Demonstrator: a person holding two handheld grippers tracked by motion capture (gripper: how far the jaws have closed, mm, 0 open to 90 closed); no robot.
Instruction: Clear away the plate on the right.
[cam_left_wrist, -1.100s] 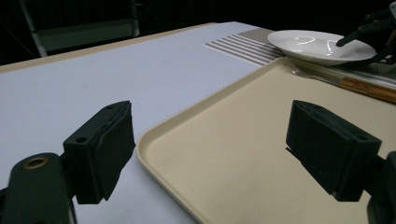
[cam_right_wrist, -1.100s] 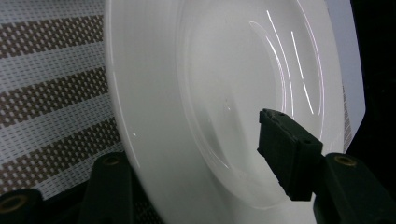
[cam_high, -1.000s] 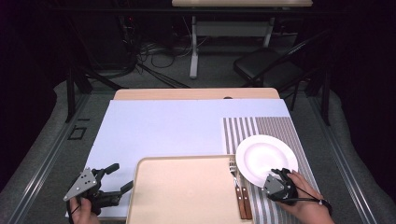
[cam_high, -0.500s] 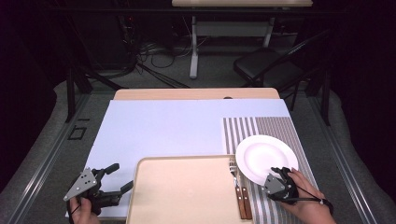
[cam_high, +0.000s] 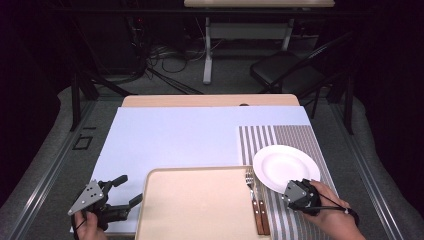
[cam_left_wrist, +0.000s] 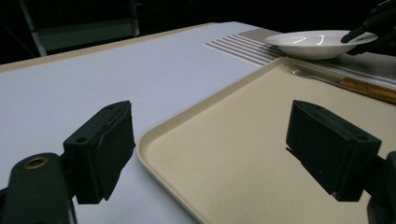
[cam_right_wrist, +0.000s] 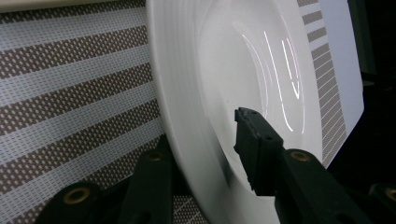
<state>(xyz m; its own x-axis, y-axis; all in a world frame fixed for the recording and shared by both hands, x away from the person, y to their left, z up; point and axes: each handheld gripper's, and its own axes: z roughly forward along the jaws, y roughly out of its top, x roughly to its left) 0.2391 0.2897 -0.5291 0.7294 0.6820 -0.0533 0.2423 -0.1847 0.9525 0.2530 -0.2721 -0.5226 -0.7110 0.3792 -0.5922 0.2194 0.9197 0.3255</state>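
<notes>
Table (cam_high: 175, 135), blue-covered, bears a beige tray (cam_high: 195, 205) at your near edge. Beside it lies a striped mat (cam_high: 295, 137) carrying the white plate (cam_high: 282, 165). Your right gripper (cam_high: 295, 192), jaws just closing, straddles the plate's near rim, one jaw above, one below. Your left gripper (cam_high: 125, 195) hangs released beside the tray.

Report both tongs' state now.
Left tongs: open, holding nothing, over the tray's near corner.
Right tongs: jaws just been closing astride the white plate's rim; full grip cannot be told.
</notes>
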